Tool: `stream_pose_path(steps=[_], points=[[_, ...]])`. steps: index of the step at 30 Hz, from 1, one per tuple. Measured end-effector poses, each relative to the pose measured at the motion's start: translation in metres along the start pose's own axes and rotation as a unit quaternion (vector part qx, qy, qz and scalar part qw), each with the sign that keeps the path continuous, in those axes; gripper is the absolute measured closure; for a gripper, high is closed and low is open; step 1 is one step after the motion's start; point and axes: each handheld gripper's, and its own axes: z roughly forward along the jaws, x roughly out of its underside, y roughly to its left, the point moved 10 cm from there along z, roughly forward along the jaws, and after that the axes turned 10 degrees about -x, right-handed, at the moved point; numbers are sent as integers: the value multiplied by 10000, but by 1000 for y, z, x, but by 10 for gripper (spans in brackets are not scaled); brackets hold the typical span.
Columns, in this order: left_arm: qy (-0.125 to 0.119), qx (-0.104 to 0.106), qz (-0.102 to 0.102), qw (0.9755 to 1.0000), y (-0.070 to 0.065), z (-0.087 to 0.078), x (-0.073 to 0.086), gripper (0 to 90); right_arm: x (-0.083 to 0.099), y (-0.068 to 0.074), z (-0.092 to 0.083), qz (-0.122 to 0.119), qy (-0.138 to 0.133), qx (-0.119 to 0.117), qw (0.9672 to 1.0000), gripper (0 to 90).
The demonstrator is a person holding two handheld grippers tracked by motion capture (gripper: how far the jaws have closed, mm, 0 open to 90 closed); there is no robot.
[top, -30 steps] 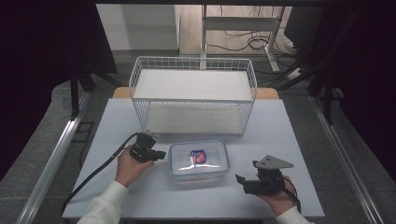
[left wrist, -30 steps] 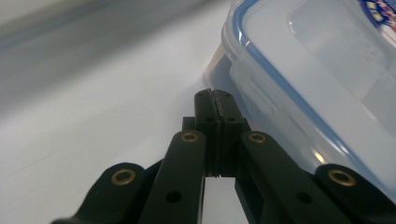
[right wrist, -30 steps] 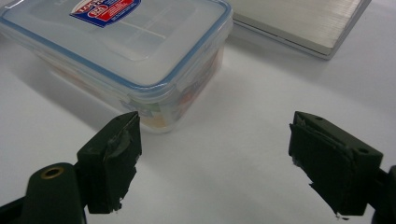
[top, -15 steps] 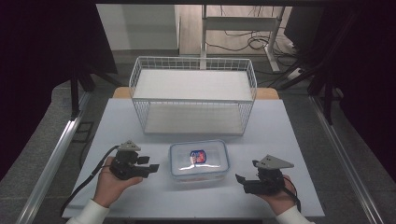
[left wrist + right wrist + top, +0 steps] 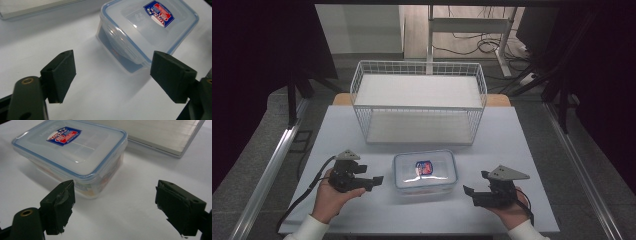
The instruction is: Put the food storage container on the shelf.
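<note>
A clear plastic container (image 5: pixel 424 171) with a blue-rimmed lid and a red and blue label sits shut on the white table, near its front. My left gripper (image 5: pixel 377 181) lies level to the left of the container with a small gap between them. Its jaws have just been opening, and nothing is between them. In the left gripper view, the left gripper (image 5: pixel 112 75) points at the container (image 5: pixel 147 27). My right gripper (image 5: pixel 469 194) rests open to the container's right. The right gripper view has the container (image 5: pixel 72 147) a little ahead of the right gripper (image 5: pixel 115 202).
A white wire basket (image 5: pixel 419 102) with a white board in its bottom stands behind the container. The left gripper's cable (image 5: pixel 304 192) trails toward the table's front left corner. A metal rail (image 5: pixel 267 175) runs along the table's left side.
My left gripper has pulled back from the container's left side, to the left and toward the person, and its jaws now stand wide. The right gripper and the container have stayed put.
</note>
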Motion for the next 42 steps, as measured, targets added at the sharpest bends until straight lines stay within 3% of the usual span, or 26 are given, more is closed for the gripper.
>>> stream_pose_path(steps=[6, 11, 16, 19, 22, 24, 28, 31, 32, 33, 34, 35, 42], points=[[-6, 127, -126, 9998, -3, 3, -1, 175, -1, 4, 1, -39, 10, -118, 9999, 164], [-67, 498, -410, 9979, -11, 7, -7, 144, -2, 4, 2, -84, 24, -123, 9999, 165], [-60, 568, -542, 9969, -10, 16, -10, 122, -3, 4, 2, -135, 2, -101, 9999, 165], [-25, 744, -735, 9945, -11, 26, -15, 122, -4, 3, 3, -134, 4, -87, 9999, 165], [-2, 805, -772, 9938, -12, 31, -16, 121, -4, 3, 4, -137, 8, -87, 9999, 165], [55, 924, -855, 9920, -13, 39, -17, 119, -4, 2, 4, -133, 14, -75, 9999, 165], [170, 947, -811, 9921, -15, 48, -17, 119, -4, 3, 3, -139, 11, -77, 9999, 165], [292, 1131, -915, 9889, -19, 60, -17, 126, -4, 2, 3, -153, 11, -66, 9999, 165], [292, 1131, -915, 9889, -19, 60, -17, 129, -4, 2, 3, -150, 11, -61, 9999, 166], [334, 1278, -967, 9865, -21, 63, -16, 130, -4, 1, 3, -150, 13, -57, 9999, 165], [334, 1278, -967, 9865, -21, 63, -16, 129, -4, 1, 3, -151, 15, -53, 9999, 165], [369, 1401, -989, 9845, -24, 63, -15, 131, -4, 0, 3, -149, 13, -49, 9999, 165], [429, 1579, -1047, 9810, -30, 64, -13, 171, -5, -1, 3, -145, 7, -27, 9999, 165]])
